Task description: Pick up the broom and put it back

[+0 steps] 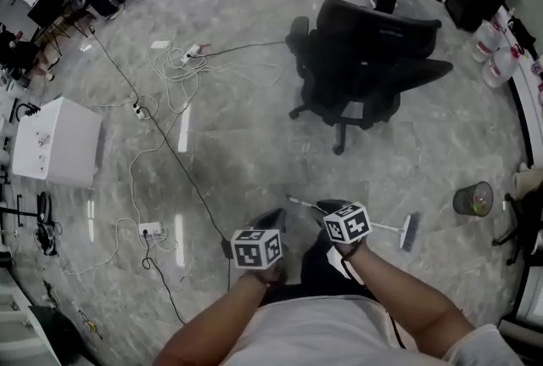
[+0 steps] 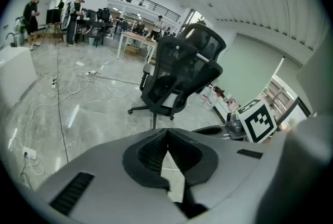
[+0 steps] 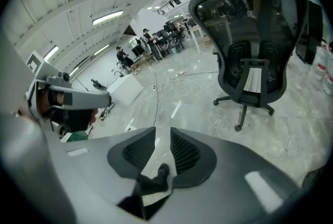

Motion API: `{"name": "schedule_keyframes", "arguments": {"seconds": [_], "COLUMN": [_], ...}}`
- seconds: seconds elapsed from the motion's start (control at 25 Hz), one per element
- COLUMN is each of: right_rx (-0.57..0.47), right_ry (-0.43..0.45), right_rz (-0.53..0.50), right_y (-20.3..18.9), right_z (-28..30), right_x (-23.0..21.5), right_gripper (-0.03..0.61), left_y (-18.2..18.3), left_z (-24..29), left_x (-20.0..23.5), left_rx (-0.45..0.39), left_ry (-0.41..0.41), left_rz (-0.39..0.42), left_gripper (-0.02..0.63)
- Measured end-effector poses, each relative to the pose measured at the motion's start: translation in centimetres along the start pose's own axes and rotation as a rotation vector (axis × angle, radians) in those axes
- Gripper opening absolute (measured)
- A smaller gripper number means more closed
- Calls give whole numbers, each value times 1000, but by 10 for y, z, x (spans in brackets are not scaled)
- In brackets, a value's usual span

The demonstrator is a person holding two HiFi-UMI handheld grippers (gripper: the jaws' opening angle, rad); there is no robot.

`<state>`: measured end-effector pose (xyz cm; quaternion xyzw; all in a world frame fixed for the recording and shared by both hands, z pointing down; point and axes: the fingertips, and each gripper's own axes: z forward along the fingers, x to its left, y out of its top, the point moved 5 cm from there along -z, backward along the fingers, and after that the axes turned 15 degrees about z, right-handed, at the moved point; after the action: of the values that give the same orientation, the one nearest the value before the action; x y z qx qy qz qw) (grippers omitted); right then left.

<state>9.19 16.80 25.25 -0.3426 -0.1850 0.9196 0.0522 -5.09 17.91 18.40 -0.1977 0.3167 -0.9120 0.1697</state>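
Note:
The broom lies flat on the grey floor in the head view, its thin handle (image 1: 377, 227) running left from the brush head (image 1: 410, 231). My right gripper (image 1: 329, 206) hovers over the middle of the handle and hides that stretch. In the right gripper view its jaws (image 3: 163, 137) stand apart with floor showing between them; a dark shape low in the gap cannot be made out. My left gripper (image 1: 273, 217) is just left of it, close to the handle's free end. Its jaws (image 2: 167, 132) meet at the tips with nothing held.
A black office chair (image 1: 365, 59) stands beyond the broom. A small waste bin (image 1: 473, 199) sits to the right, water jugs (image 1: 496, 50) by the right wall. Cables and a power strip (image 1: 151, 228) trail on the left near a white box (image 1: 58, 141). People work at the back.

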Motion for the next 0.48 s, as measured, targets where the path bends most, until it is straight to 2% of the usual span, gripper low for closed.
{"name": "schedule_keyframes", "arguments": {"seconds": [0.2,0.48], "right_rx": [115,195], "right_ry": [-29,-41], "right_rz": [-68,-211], "right_y": [7,11], "right_z": [40,122], "right_x": [-38,-78], "right_gripper": [109,130], "left_y": [-9,-42], "left_z": [38,105], "left_x": [25,58], "left_rx": [30,110], "left_ry": [9,-65], "left_rz": [-55,-67], "left_gripper": [8,8]}}
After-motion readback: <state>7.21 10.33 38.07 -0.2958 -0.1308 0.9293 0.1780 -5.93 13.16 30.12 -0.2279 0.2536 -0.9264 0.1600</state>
